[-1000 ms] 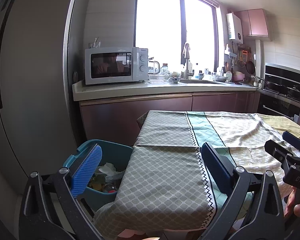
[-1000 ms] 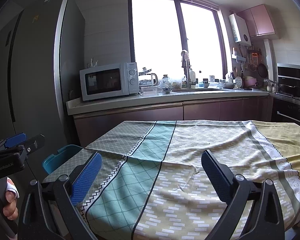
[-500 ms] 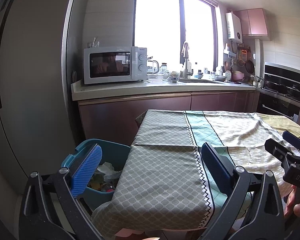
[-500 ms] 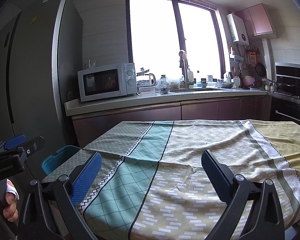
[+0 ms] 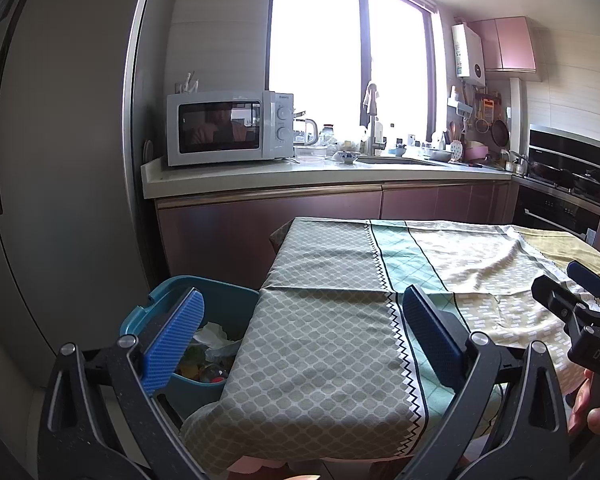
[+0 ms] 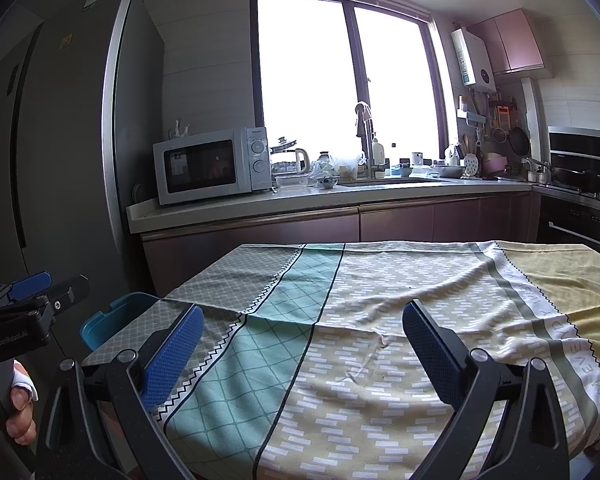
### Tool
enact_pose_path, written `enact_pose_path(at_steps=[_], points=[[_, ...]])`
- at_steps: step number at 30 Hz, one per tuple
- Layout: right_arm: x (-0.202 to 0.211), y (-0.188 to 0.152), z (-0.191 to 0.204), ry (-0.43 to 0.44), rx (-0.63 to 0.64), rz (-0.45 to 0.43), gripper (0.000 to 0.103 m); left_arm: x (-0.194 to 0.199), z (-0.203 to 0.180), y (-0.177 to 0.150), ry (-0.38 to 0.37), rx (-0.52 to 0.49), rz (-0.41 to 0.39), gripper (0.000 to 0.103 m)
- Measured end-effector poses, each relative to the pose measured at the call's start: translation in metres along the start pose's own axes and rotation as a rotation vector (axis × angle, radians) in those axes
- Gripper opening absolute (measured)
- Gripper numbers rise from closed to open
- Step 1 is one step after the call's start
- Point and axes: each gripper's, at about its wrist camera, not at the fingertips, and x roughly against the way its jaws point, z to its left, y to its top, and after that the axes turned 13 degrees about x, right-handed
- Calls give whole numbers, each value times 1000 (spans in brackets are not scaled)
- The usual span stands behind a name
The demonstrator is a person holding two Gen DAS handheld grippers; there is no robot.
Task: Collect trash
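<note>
Trash — crumpled white paper w/ colourful scraps — sits in teal bin just left of cloth-covered tabletop; left gripper & right gripper jaws both apart, empty.

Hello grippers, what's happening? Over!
Left gripper open, empty. Right gripper open, empty. Blue bin beside table, trash inside. Tablecloth bare of trash; nothing in the way.

A home kitchen — a microwave on the counter, a sink tap under the window, a tall fridge, what looks like a built-in oven — and a cloth-covered table.
</note>
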Motion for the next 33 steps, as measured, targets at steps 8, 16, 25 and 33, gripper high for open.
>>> enact_pose_path(at_steps=[8, 16, 25, 33], points=[[0, 0, 0, 1, 0, 2, 96, 0, 0, 1, 1, -1, -1, 98], [0, 0, -2, -1, -1, -1, 96, 0, 0, 0, -1, -2, 0, 98], [-1, 1, -2, -1, -2, -1, 96, 0, 1, 1, 0, 0, 1, 98], [-1, 1, -3, 0, -2, -1, 96, 0, 1, 2, 0, -1, 2, 98]])
